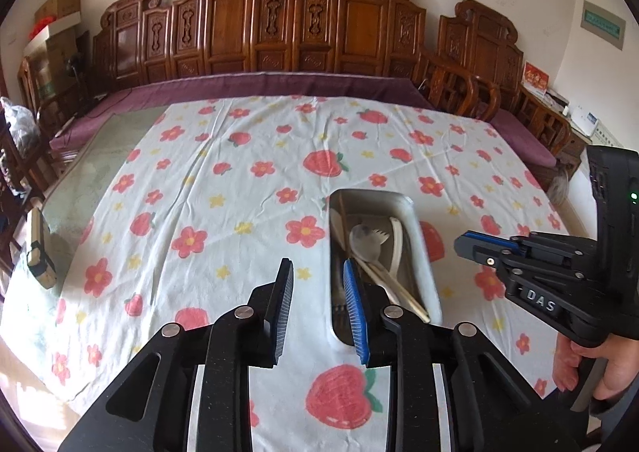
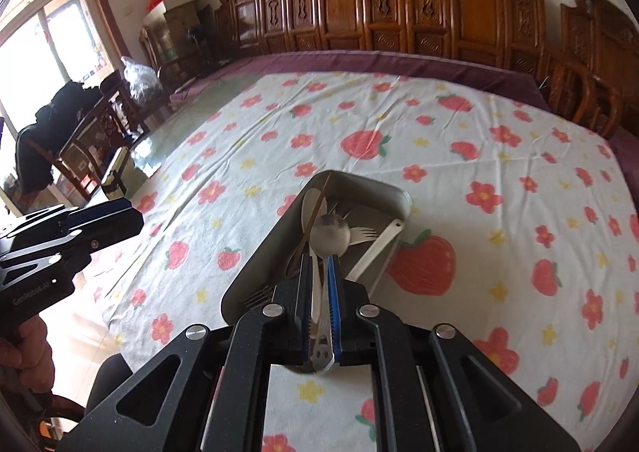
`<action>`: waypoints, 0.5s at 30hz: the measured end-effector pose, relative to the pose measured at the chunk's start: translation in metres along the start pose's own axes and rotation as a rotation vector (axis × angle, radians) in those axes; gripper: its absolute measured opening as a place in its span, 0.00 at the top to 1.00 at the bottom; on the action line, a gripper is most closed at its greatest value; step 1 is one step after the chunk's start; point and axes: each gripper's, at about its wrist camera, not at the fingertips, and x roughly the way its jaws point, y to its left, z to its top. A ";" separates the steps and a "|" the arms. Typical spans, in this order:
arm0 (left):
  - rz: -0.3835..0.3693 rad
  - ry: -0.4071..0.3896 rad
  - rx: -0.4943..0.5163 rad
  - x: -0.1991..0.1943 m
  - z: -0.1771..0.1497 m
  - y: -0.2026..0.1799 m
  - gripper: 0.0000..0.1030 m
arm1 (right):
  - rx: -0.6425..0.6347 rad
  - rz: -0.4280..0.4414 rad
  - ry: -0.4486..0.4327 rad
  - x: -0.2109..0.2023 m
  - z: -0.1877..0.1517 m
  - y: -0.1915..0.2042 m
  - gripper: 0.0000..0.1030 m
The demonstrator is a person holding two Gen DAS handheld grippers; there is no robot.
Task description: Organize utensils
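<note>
Right gripper (image 2: 319, 292) pinches a metal spoon (image 2: 329, 238) by its handle, bowl over the tray (image 2: 255, 264) on the cloth (image 2: 459, 140). Left gripper (image 1: 317, 308) hangs beside, fingers apart, empty.

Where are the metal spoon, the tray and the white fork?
metal spoon (image 2: 330, 239): right wrist view, on its bowl.
tray (image 2: 255, 264): right wrist view, on its left wall.
white fork (image 2: 363, 234): right wrist view, on its tines.
</note>
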 end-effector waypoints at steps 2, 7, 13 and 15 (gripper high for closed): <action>-0.009 -0.026 0.003 -0.012 -0.001 -0.007 0.72 | -0.004 -0.017 -0.036 -0.024 -0.006 -0.002 0.90; -0.035 -0.075 0.030 -0.032 -0.006 -0.032 0.56 | 0.010 -0.036 -0.104 -0.073 -0.019 -0.009 0.90; -0.056 -0.114 0.064 -0.051 -0.011 -0.058 0.50 | 0.015 -0.086 -0.165 -0.120 -0.035 -0.017 0.78; -0.057 -0.142 0.071 -0.061 -0.012 -0.065 0.34 | 0.014 -0.108 -0.187 -0.137 -0.041 -0.017 0.68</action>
